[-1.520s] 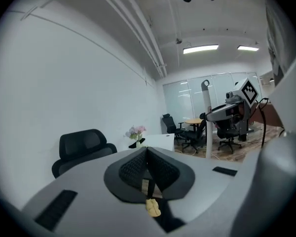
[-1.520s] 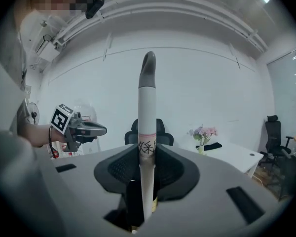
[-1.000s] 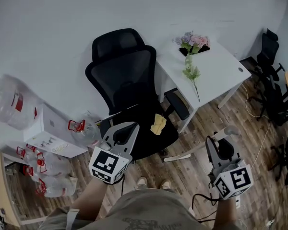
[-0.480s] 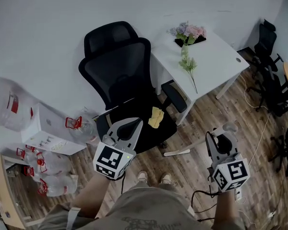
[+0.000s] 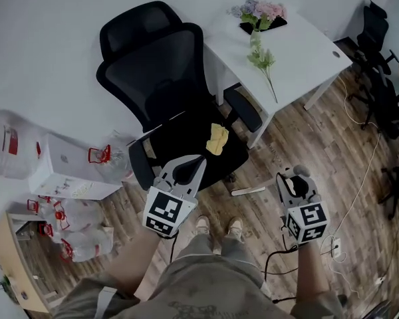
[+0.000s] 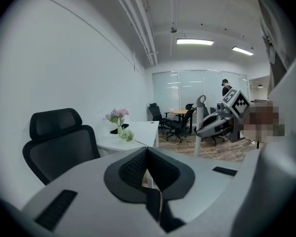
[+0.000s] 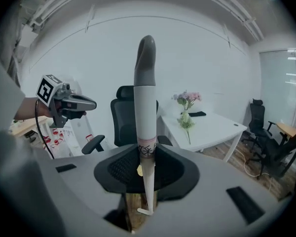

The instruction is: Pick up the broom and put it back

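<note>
A wood-plank floor [image 5: 319, 145] and a pale wall [image 5: 66, 18] fill the head view. A black office chair [image 5: 161, 78] stands with its back toward the wall, just beside the left edge of a white desk [image 5: 306, 52]. Further black chairs [image 5: 379, 88] stand past the desk's right corner. Left of the office chair, along the wall, a white box [image 5: 66, 175] sits among clear water bottles [image 5: 10, 145]. A bunch of pink and lilac flowers [image 5: 258, 10] stands at the desk's far edge, and a green sprig [image 5: 263, 58] lies on the top just in front of it. A yellow cloth [image 5: 218, 138] rests on the chair seat, toward the side nearest the desk.

The person's shoes [image 5: 201, 226] show on the floor between the two arms. The left claw [image 5: 184, 168] hangs over the front edge of the chair seat; its jaws are together with nothing between them. The right claw [image 5: 294, 185] is over the floor off the desk's near-left corner, to the right of the seat. Its jaws are clamped on the broom [image 7: 145, 98]. The broom's white shaft stands upright between the pads. A band of print sits at the grip, the grey tip rises well above the jaws, and the rest runs down toward the floor.
</note>
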### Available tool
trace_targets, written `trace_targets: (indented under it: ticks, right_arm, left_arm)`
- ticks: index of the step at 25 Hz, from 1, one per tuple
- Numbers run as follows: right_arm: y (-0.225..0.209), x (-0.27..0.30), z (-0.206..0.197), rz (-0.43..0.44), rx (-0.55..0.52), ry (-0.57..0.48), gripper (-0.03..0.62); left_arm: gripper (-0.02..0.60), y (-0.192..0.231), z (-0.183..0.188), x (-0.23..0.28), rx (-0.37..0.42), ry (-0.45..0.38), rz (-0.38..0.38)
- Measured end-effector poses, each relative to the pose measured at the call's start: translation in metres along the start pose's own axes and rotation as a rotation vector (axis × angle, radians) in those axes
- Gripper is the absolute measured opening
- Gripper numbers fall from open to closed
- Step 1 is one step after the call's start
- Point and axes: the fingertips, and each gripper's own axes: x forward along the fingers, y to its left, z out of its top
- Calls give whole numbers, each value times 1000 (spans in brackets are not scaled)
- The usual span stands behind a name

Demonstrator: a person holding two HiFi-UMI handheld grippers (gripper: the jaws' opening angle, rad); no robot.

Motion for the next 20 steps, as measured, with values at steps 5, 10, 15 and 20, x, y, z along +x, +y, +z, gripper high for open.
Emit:
trace_targets:
  ticks: [5,10,15,20]
  right_arm:
    - [0,42,-65,-2,-1,114,120]
    - [-4,70,-124,-43,41,218,120]
    - [-2,92,-160,-33,41,283,120]
    - [-12,122,-151,-31,31,250,120]
  left_arm:
    - [17,-13,-36,18,-21,54,-27]
    - [17,-19,-74,30,-58,130,-35]
    - [17,-15,-94,36,-93,150,-15]
    - [17,-4,-97,50,-118,146,-2]
